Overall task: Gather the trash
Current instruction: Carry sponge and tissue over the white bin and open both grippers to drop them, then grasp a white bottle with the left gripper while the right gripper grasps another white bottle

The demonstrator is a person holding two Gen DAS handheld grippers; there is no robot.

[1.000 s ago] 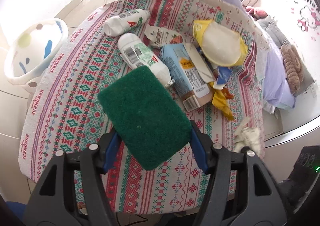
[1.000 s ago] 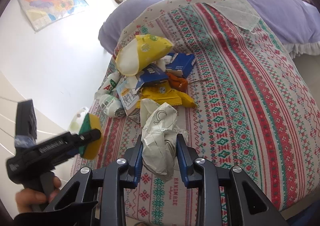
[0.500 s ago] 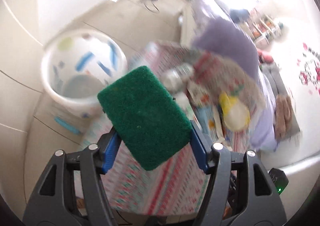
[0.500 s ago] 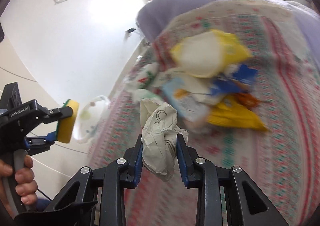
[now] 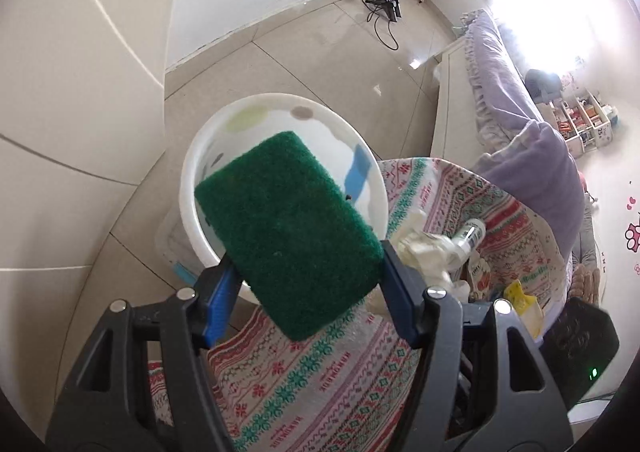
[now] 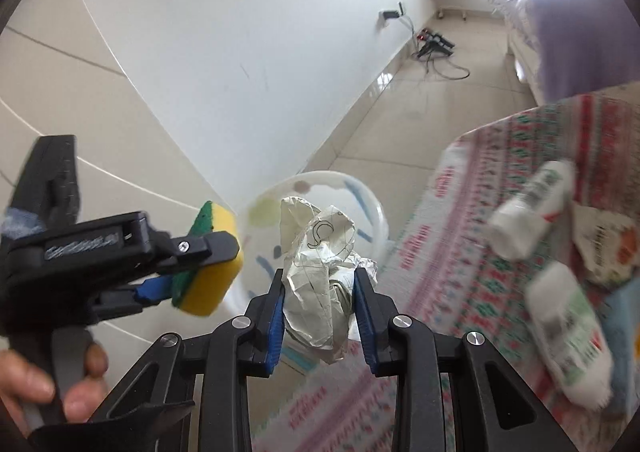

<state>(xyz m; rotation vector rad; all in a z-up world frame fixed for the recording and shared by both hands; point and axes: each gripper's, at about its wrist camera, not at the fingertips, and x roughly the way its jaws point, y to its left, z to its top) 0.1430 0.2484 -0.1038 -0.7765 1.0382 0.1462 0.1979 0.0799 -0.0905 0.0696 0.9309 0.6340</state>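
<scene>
- My left tongs (image 5: 302,284) are clamped on a sponge (image 5: 288,236), green scouring face toward the lens, filling the middle of the left wrist view and hiding much of what lies behind it.
- My right tongs (image 6: 318,312) grip a crumpled paper wad (image 6: 320,272) at lower centre of the right wrist view; its top covers part of the bin beyond.
- At the left of that view my hand (image 6: 48,380) holds the left tongs, the sponge's yellow side showing.
- Just behind both loads stands a white bin (image 5: 280,107) on the tiled floor, beside the edge of the patterned cloth (image 5: 320,380).
- On the cloth at the right lie two white bottles (image 6: 532,219), blurred, with more wrappers (image 5: 520,300) past them.
- Farther off, a cable (image 5: 384,19) lies by the wall, and a purple bedspread (image 5: 532,155) fills the upper right.
</scene>
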